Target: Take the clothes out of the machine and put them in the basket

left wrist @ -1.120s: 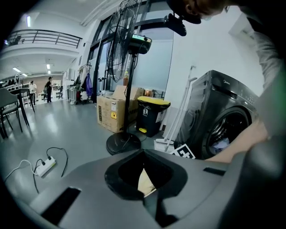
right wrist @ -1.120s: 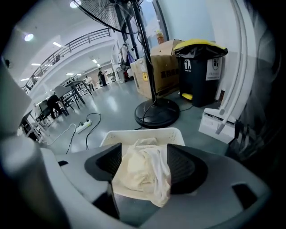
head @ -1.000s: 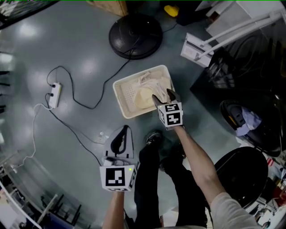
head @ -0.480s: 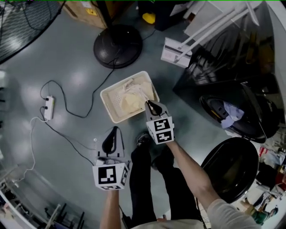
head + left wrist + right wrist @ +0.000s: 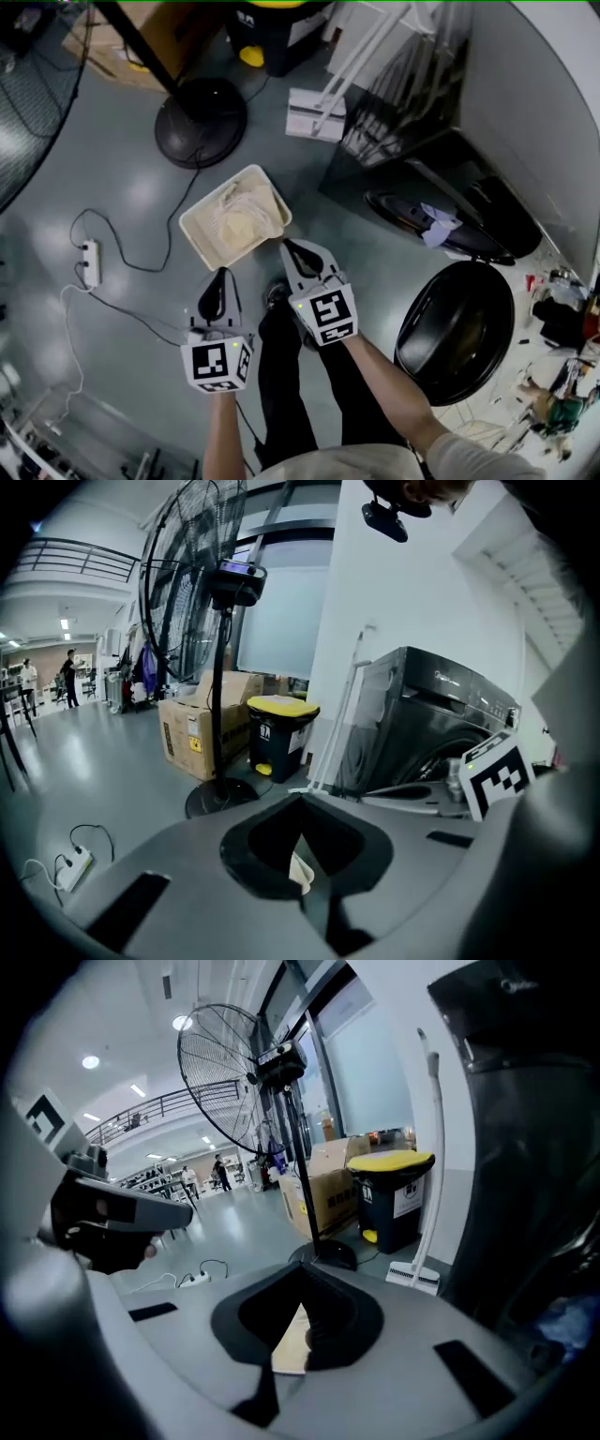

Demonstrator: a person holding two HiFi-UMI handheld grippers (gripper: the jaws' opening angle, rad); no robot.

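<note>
The cream basket (image 5: 187,228) stands on the grey floor with pale clothes (image 5: 239,223) heaped in it. My right gripper (image 5: 289,246) hangs just to its right, above the floor; its jaws have just been closing and now meet with nothing between them, as the right gripper view (image 5: 302,1265) also shows. My left gripper (image 5: 221,274) is below the basket, shut and empty, and the jaw tips also touch in its own view (image 5: 302,797). A pale blue cloth (image 5: 437,223) lies in the mouth of the dark machine (image 5: 431,724). The machine's round door (image 5: 455,328) stands open.
A standing fan's round base (image 5: 201,122) sits beyond the basket, with a cardboard box (image 5: 141,47) and a yellow-lidded bin (image 5: 272,28) behind it. A white brush head (image 5: 314,114) lies by the machine. A power strip (image 5: 91,262) and its cable trail at the left.
The right gripper has lifted off the clothes in the basket and drawn back to its right, its jaws going from open to shut. The left gripper has risen too. The view has swung toward the machine.
</note>
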